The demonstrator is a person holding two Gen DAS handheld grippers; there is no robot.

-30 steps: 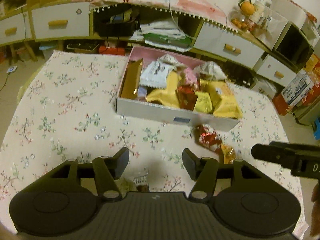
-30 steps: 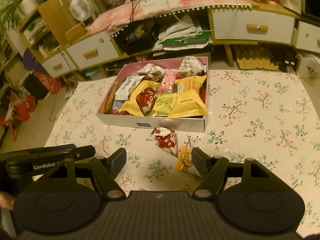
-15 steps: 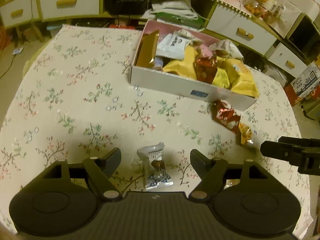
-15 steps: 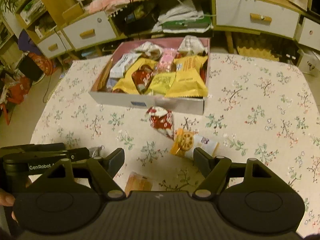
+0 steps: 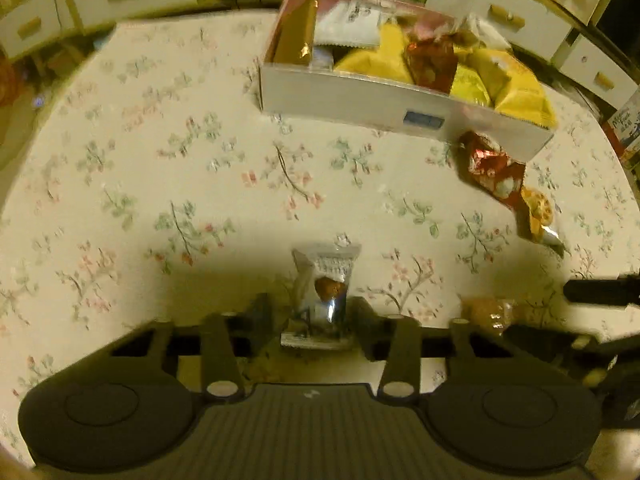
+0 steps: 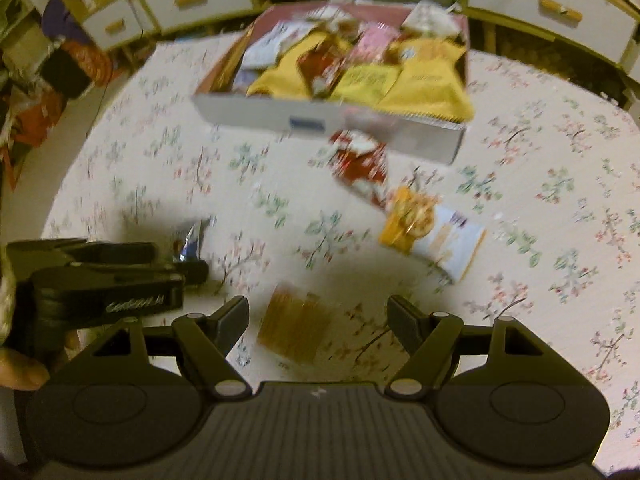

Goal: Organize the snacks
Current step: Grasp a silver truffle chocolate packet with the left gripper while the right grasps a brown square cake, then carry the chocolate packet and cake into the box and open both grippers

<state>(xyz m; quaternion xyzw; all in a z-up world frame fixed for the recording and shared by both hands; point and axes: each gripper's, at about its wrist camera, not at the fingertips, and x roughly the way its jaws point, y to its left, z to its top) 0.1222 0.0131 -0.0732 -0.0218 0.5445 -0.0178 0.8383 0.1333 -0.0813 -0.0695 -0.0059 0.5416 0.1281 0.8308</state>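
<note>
Left claw (image 5: 316,318) pinching silver snack pkt (image 5: 326,280) on tablecloth (image 5: 180,168).

Silver snack packet (image 5: 326,292) lying on floral cloth, full snack box (image 5: 400,84) beyond

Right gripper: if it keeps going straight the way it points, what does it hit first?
Most likely the amber snack packet on the floral tablecloth, lying between the open fingers of the right gripper, left of centre. Depth is unclear, so it may still sit slightly below the fingers' line.
</note>
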